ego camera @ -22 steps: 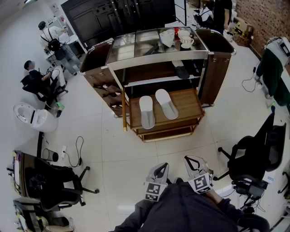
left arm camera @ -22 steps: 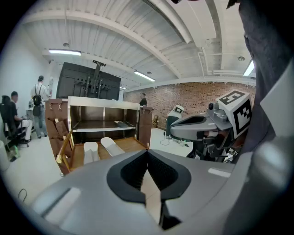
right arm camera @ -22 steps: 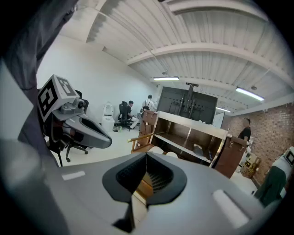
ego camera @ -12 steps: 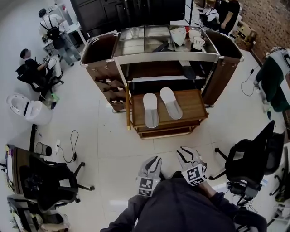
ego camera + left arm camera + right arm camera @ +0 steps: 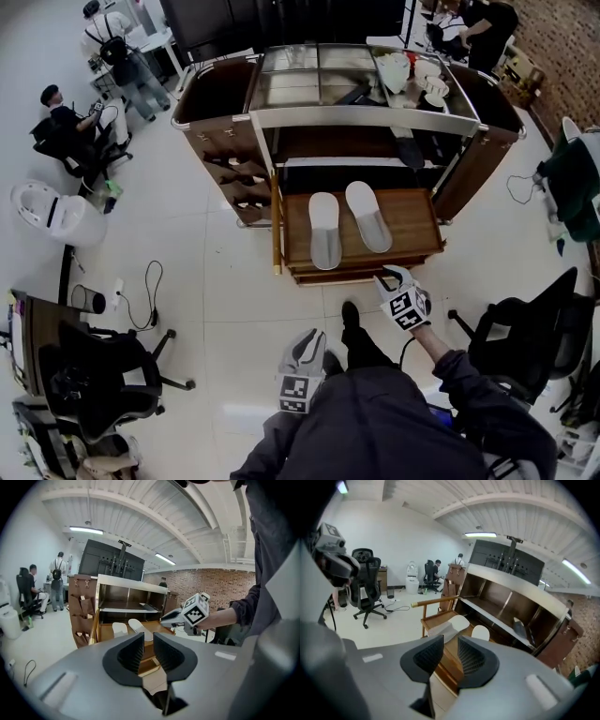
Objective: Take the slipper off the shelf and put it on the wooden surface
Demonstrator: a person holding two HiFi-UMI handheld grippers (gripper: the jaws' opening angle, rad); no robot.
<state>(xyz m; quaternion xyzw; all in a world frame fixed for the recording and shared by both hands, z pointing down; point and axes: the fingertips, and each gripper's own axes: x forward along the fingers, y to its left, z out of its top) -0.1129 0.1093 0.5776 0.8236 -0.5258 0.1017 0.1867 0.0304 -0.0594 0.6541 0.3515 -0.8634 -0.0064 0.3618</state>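
Dark slipper up on the shelf, just behind the wooden surface, untouched. Two white slippers side by side on that surface. Right gripper out front at the wooden surface's near edge, jaws a little apart with nothing between, likely lining up the reach to the shelf. Left gripper held back, well short of the wooden surface, jaws narrowly parted too, empty. Nearer the wooden surface than half a second ago; right gripper pushed ahead of left.

Right claw reaches forward, left claw hangs back; both slightly parted, empty.
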